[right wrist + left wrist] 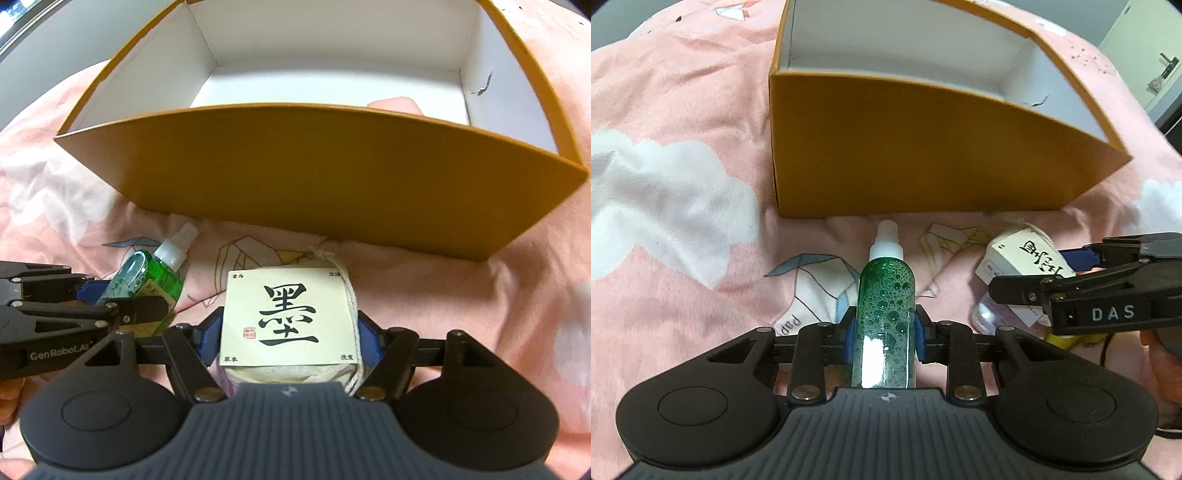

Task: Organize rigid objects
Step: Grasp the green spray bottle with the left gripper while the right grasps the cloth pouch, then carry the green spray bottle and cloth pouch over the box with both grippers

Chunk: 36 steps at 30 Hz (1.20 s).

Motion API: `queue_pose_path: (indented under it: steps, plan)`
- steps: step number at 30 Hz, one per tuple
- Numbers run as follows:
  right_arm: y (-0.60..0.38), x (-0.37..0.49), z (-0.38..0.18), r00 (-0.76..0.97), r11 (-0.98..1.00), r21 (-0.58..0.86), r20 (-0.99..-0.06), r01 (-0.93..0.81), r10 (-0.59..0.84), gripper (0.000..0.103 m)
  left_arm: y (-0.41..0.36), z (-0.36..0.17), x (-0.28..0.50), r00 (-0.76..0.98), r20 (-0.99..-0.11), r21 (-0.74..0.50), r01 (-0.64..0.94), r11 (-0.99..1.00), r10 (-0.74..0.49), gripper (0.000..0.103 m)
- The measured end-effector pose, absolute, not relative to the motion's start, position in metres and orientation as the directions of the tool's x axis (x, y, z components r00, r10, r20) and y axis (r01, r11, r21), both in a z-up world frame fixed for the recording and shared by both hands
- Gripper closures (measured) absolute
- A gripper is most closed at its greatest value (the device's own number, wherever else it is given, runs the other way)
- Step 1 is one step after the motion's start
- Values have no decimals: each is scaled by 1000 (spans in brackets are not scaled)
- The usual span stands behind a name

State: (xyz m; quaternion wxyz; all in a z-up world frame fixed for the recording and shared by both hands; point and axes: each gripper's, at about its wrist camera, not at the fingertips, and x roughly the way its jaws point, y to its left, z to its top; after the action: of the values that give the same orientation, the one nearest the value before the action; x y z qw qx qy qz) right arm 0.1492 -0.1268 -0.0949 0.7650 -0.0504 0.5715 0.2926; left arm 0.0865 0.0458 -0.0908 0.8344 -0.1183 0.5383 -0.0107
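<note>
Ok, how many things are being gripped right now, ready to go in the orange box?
2. The green bottle sits in the left gripper, and the cream labelled package in the right gripper, both before the orange box. Others may be hidden beneath.

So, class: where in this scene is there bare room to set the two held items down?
Inside the orange box the white floor is mostly bare. The blanket left of the box is free too. Between bottle and cream package it is crowded.

Pink printed blanket; door far right.
</note>
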Motion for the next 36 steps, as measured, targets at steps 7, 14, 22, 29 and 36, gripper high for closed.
queue_pose_path:
  steps: [7, 14, 22, 29, 36]
  plan:
    - [-139, 137, -67, 235, 827, 241, -885, -507, 402, 33, 46, -62, 67, 500, -848, -248, -82, 965, -175, 70]
    - [-148, 124, -25, 314, 804, 209, -843, -557, 437, 33, 46, -28, 54, 579, -791, -274, -46, 961, -198, 70]
    - [-156, 113, 23, 398, 779, 168, -783, -604, 477, 33, 43, 8, 51, 655, -727, -287, -14, 958, -208, 70]
    - [-159, 119, 50, 463, 779, 155, -728, -607, 506, 33, 43, 28, 64, 715, -677, -272, -23, 962, -174, 70]
    - [-156, 148, 65, 473, 778, 206, -693, -593, 544, 33, 50, 38, 92, 761, -627, -297, -34, 954, -168, 70]
